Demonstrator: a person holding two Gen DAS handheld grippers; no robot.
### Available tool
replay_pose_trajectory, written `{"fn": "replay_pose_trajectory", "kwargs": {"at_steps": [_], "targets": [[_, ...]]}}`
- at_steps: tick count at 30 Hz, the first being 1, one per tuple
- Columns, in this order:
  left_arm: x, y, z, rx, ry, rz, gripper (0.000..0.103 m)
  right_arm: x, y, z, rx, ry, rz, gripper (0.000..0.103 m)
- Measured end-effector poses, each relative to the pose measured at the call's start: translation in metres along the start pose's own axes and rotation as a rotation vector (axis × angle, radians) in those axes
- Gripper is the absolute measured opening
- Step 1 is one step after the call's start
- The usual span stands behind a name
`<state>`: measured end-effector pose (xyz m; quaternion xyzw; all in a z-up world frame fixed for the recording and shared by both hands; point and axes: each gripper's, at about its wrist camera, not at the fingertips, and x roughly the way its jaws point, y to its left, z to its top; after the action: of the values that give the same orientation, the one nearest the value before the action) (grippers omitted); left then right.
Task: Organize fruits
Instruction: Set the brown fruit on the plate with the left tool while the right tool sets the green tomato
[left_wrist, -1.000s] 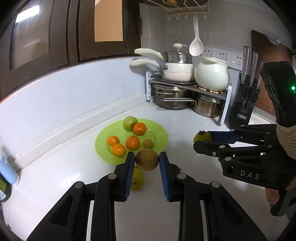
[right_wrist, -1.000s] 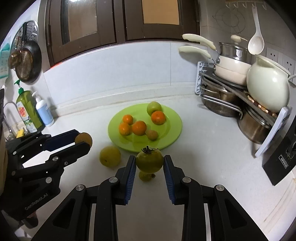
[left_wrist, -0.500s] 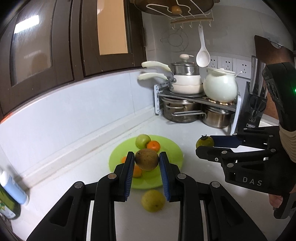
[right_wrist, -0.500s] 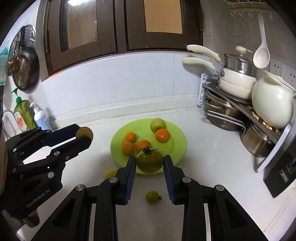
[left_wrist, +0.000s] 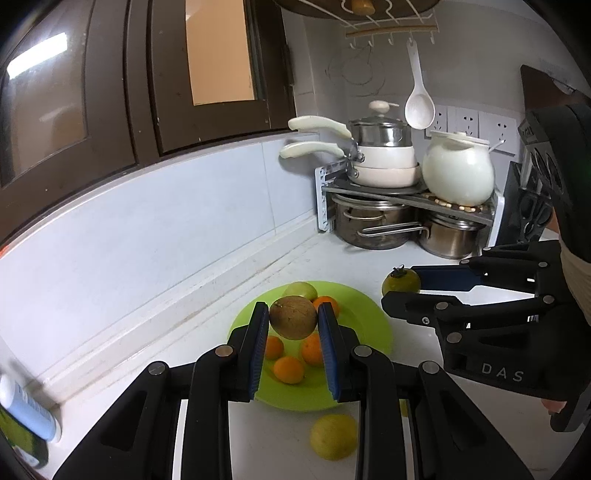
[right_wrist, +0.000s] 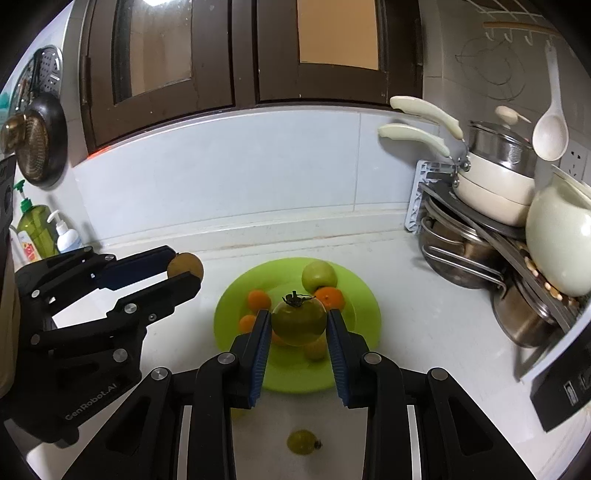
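Two fruits are held above the round lime-green plate (right_wrist: 365, 325), a brown kiwi-like fruit (left_wrist: 293, 322) clamped by the left gripper (left_wrist: 293, 328) and a green tomato (right_wrist: 299, 320) by the right gripper (right_wrist: 298, 328), while several oranges (left_wrist: 288, 369) are already plated and a yellow citrus (left_wrist: 333, 436) and small green fruit (right_wrist: 302, 441) are left on the white counter (right_wrist: 424, 332).

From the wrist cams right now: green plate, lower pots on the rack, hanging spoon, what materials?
Green plate: looks like plastic or melamine, a uniform lime colour with a soft sheen; glazed ceramic is possible. Lower pots: stainless steel, brushed grey with mirror-like reflections and wire handles. Hanging spoon: cream, smooth and matte, probably plastic or silicone; cannot tell which.
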<state>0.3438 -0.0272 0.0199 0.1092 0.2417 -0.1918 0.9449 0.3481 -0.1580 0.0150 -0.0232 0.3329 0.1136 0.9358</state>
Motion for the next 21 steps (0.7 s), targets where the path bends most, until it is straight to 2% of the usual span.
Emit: {"fn": "replay_pose_trajectory", "kwargs": {"at_steps": [11,21], "targets": [[0.05,0.015,0.006,-0.015,0.051,-0.014,0.028,0.042,-0.013,0.011,-0.011,0.036,0.01,0.031],[0.102,0.022,0.003,-0.024,0.135,-0.022,0.028,0.082,-0.025,0.012,-0.011,0.09,0.027,0.031]]}}
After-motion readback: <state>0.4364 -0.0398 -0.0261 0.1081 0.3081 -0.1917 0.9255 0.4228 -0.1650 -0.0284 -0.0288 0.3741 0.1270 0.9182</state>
